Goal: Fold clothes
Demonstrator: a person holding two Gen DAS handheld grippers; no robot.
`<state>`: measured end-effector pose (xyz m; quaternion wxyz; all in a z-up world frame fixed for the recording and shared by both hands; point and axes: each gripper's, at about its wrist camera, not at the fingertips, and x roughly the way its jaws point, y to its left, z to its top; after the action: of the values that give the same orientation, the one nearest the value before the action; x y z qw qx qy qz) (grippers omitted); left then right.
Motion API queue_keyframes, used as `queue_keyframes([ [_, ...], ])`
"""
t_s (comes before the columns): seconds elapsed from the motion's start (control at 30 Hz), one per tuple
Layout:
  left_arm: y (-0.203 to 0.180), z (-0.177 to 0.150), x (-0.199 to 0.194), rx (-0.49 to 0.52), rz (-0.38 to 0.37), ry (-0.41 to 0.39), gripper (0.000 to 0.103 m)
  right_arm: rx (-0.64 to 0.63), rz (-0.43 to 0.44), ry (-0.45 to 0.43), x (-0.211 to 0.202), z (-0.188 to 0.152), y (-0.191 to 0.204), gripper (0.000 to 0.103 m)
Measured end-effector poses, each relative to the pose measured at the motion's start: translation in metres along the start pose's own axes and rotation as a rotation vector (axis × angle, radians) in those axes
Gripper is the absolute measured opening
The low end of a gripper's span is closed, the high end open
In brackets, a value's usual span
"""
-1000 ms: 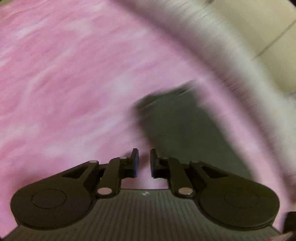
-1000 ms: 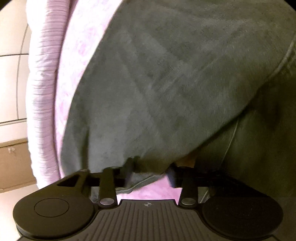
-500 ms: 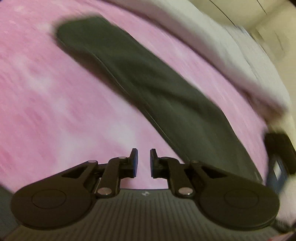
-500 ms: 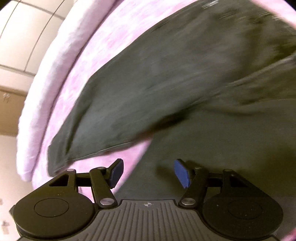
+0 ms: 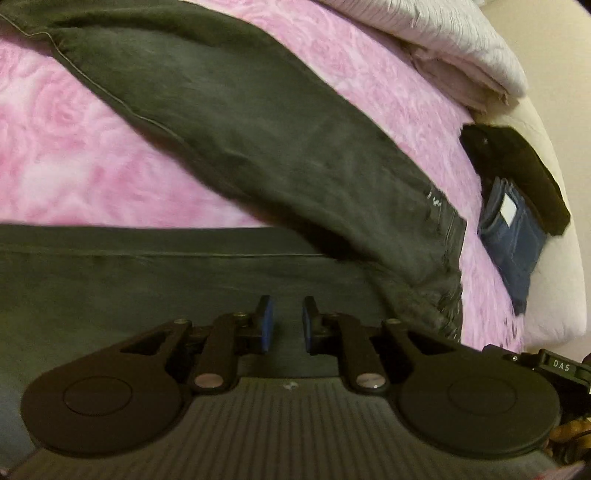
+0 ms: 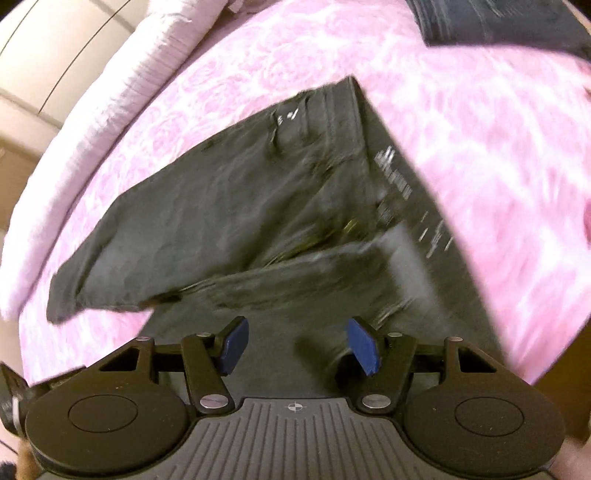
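Dark grey trousers (image 5: 258,140) lie spread on a pink rose-patterned blanket (image 5: 74,162). One leg runs diagonally from upper left to the waistband at right; the other leg lies flat across the near side. My left gripper (image 5: 287,325) hovers over the near leg with a narrow gap between its blue pads, holding nothing. In the right wrist view the trousers (image 6: 229,206) show their waistband and fly at the top. My right gripper (image 6: 297,345) is wide open and empty above the near leg.
Folded blue jeans (image 5: 513,236) and a folded black garment (image 5: 517,173) lie stacked at the blanket's right edge. A white and pale pink bedding roll (image 5: 443,48) lies along the far side; it also shows in the right wrist view (image 6: 92,122). Another dark folded garment (image 6: 498,22) lies top right.
My right gripper has let go of the trouser leg and opened wide, then pulled back. My left gripper has swung back so both legs and the waistband show.
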<state>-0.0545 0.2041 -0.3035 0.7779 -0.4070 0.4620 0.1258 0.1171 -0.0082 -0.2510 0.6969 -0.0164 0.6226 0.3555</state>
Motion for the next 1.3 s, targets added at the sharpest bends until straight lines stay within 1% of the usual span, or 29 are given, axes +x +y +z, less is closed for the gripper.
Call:
queue_keyframes([
  [0.07, -0.023, -0.015, 0.007, -0.067, 0.063, -0.043, 0.013, -0.061, 0.053, 0.035, 0.009, 0.026, -0.020, 0.064],
  [0.17, -0.068, -0.050, 0.018, -0.163, 0.161, -0.113, 0.013, -0.156, 0.161, 0.103, 0.025, 0.072, -0.048, 0.060],
  [0.23, -0.103, -0.071, 0.028, -0.209, 0.172, -0.134, 0.013, -0.189, 0.218, 0.144, 0.027, 0.095, -0.064, 0.060],
  [0.3, -0.141, -0.092, 0.039, -0.237, 0.178, -0.138, 0.015, -0.178, 0.251, 0.169, 0.023, 0.103, -0.076, 0.060],
  [0.37, -0.181, -0.108, 0.052, -0.198, 0.197, -0.111, 0.017, -0.166, 0.283, 0.195, 0.019, 0.112, -0.088, 0.060],
  [0.4, -0.200, -0.114, 0.058, -0.161, 0.220, -0.107, 0.019, -0.160, 0.300, 0.208, 0.017, 0.116, -0.093, 0.060],
  [0.43, -0.219, -0.121, 0.064, -0.121, 0.253, -0.106, 0.026, -0.155, 0.316, 0.220, 0.015, 0.120, -0.099, 0.060],
  [0.47, -0.236, -0.126, 0.073, -0.079, 0.304, -0.111, 0.030, -0.149, 0.333, 0.233, 0.013, 0.124, -0.105, 0.060],
  [0.5, -0.249, -0.131, 0.082, -0.039, 0.358, -0.117, 0.032, -0.143, 0.349, 0.246, 0.011, 0.129, -0.111, 0.060],
  [0.57, -0.271, -0.139, 0.104, 0.041, 0.480, -0.121, 0.032, -0.144, 0.375, 0.269, 0.010, 0.135, -0.120, 0.060],
  [0.6, -0.280, -0.142, 0.115, 0.081, 0.533, -0.114, 0.032, -0.166, 0.378, 0.278, 0.013, 0.135, -0.120, 0.060],
  [0.63, -0.287, -0.145, 0.126, 0.110, 0.574, -0.108, 0.032, -0.186, 0.382, 0.285, 0.017, 0.135, -0.119, 0.060],
  [0.67, -0.291, -0.147, 0.135, 0.124, 0.595, -0.106, 0.032, -0.205, 0.386, 0.290, 0.022, 0.136, -0.118, 0.060],
  [0.7, -0.296, -0.149, 0.144, 0.138, 0.616, -0.103, 0.036, -0.224, 0.391, 0.295, 0.026, 0.136, -0.117, 0.060],
  [0.77, -0.301, -0.151, 0.158, 0.147, 0.641, -0.110, 0.037, -0.252, 0.400, 0.305, 0.033, 0.138, -0.116, 0.060],
  [0.87, -0.306, -0.151, 0.171, 0.126, 0.673, -0.136, 0.038, -0.242, 0.418, 0.313, 0.039, 0.143, -0.122, 0.060],
  [0.97, -0.309, -0.150, 0.176, 0.103, 0.698, -0.162, 0.039, -0.244, 0.425, 0.322, 0.045, 0.149, -0.125, 0.060],
  [1.07, -0.311, -0.148, 0.186, 0.087, 0.731, -0.181, 0.039, -0.221, 0.460, 0.339, 0.056, 0.156, -0.125, 0.060],
  [1.17, -0.315, -0.151, 0.196, 0.133, 0.772, -0.205, 0.038, -0.198, 0.494, 0.355, 0.066, 0.164, -0.125, 0.060],
  [1.2, -0.316, -0.152, 0.194, 0.141, 0.764, -0.220, 0.035, -0.191, 0.505, 0.360, 0.070, 0.166, -0.124, 0.060],
  [1.27, -0.311, -0.153, 0.179, 0.109, 0.702, -0.265, 0.032, -0.175, 0.528, 0.371, 0.077, 0.171, -0.124, 0.060],
  [1.3, -0.308, -0.154, 0.172, 0.093, 0.671, -0.288, 0.028, -0.165, 0.533, 0.385, 0.082, 0.172, -0.125, 0.060],
])
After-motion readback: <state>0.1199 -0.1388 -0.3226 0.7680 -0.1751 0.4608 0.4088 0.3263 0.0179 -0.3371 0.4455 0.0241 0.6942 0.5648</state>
